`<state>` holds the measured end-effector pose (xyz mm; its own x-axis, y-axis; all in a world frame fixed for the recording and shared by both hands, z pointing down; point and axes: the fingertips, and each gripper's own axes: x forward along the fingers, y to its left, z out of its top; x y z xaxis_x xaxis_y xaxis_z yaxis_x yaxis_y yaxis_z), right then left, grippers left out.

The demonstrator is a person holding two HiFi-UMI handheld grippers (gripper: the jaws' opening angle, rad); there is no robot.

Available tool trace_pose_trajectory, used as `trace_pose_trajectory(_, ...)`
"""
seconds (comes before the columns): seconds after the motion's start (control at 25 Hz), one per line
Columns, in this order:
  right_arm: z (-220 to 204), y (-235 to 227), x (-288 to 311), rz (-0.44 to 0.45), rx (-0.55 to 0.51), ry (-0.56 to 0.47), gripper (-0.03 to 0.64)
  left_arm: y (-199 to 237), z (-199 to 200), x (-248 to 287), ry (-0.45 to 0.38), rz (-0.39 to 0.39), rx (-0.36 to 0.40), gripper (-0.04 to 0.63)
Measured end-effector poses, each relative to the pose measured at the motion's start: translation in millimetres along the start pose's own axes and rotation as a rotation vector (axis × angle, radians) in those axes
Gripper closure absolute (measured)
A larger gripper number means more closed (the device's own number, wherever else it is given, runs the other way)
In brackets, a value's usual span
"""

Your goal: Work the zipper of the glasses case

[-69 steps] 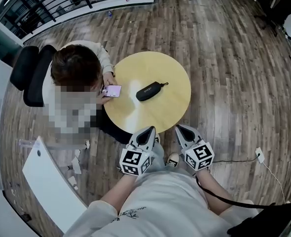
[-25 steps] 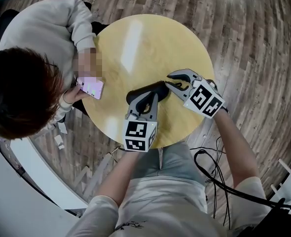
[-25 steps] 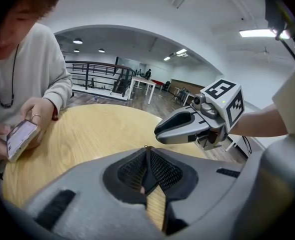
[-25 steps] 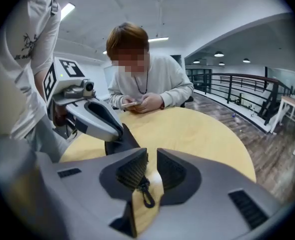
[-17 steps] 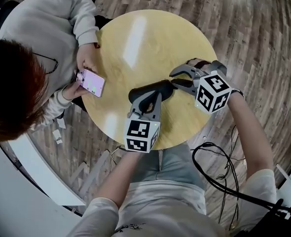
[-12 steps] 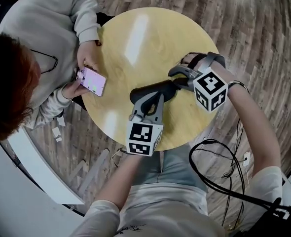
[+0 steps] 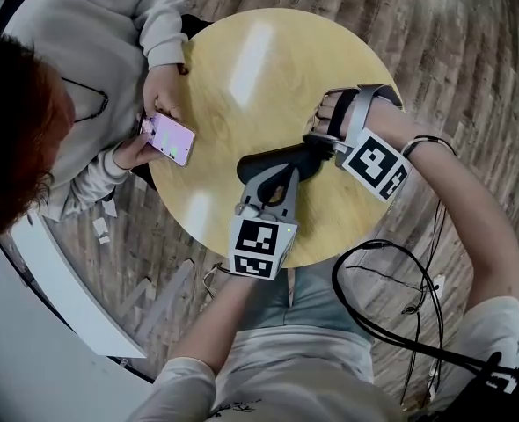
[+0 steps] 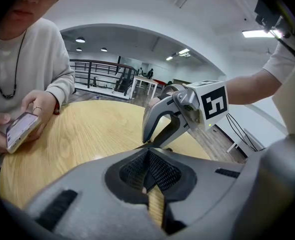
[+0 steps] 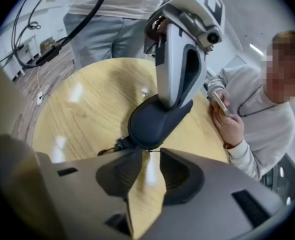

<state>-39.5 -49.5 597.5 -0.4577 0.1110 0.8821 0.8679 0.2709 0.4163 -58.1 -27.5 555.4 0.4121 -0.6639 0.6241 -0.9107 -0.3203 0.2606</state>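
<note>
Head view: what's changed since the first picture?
Both grippers came up from the table edge to the glasses case: the left gripper now rests on its top, the right gripper swung round its zipper end, jaws opening, gripping nothing. The case still lies on the table; the seated person still holds a phone.

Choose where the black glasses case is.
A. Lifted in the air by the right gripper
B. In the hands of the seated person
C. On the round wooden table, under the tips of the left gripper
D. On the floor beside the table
C: the glasses case lies on the round wooden table, and the left gripper comes down on top of it.
</note>
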Motion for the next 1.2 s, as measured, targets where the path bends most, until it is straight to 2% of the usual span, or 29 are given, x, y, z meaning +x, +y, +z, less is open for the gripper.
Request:
trace_pose_trajectory(0.2, -14, 2, -5, -0.037, 0.180, 0.012, 0.580, 2, 2, 0, -0.002, 0.003, 0.013, 0.586)
trace_pose_trajectory(0.4, -14, 6, 2, -0.059, 0.211, 0.009, 0.581, 0, 0, 0, 0.007, -0.006, 0.019, 0.586)
trace_pose_trajectory(0.6, -8, 8, -7, -0.041, 0.225, 0.001, 0.540, 1, 0, 0, 0.004, -0.009, 0.021, 0.586)
trace_pose_trajectory(0.8, -3, -1, -5, -0.083, 0.232, 0.022, 0.541, 2, 1, 0, 0.011, -0.017, 0.022, 0.586)
trace_pose_trajectory(0.84, -4, -2, -5, -0.084, 0.246, 0.027, 0.557, 2, 1, 0, 0.011, -0.017, 0.023, 0.586)
trace_pose_trajectory(0.88, -5, -1, -5, -0.083, 0.268, 0.030, 0.611, 1, 0, 0, 0.012, -0.017, 0.024, 0.586)
trace_pose_trajectory(1.2, -3, 10, -9, -0.043, 0.478, 0.010, 0.618, 4, -1, 1, 0.000, -0.006, 0.020, 0.589)
